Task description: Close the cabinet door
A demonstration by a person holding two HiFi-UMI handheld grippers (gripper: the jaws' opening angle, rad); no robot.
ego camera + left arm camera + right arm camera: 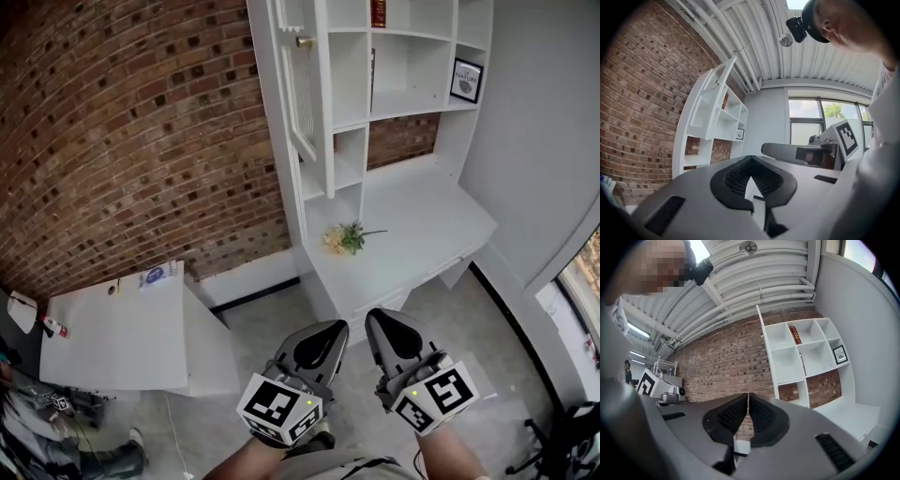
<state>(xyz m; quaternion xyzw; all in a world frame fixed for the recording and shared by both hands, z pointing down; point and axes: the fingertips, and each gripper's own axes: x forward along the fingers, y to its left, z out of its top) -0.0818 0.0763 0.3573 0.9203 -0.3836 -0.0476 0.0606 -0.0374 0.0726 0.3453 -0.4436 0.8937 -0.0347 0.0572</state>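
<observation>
A tall white shelf cabinet (pixel 394 84) stands against the brick wall. Its slatted door (pixel 305 103) hangs swung out to the left, with a small brass knob (pixel 305 41) near its top. The door also shows in the left gripper view (pixel 723 75) and edge-on in the right gripper view (pixel 761 329). My left gripper (pixel 336 326) and right gripper (pixel 375 314) are side by side low in the head view, over the floor and well short of the cabinet. Both point level toward it. The left jaws (pixel 750 159) and the right jaws (pixel 748 395) are shut with nothing between them.
A white desk top (pixel 431 225) juts from the cabinet's base, with a small bunch of flowers (pixel 345 238) on it. A framed picture (pixel 466 79) and a red book (pixel 378 13) sit on shelves. A white table (pixel 122 337) stands at left; a person's legs (pixel 56 441) show beside it.
</observation>
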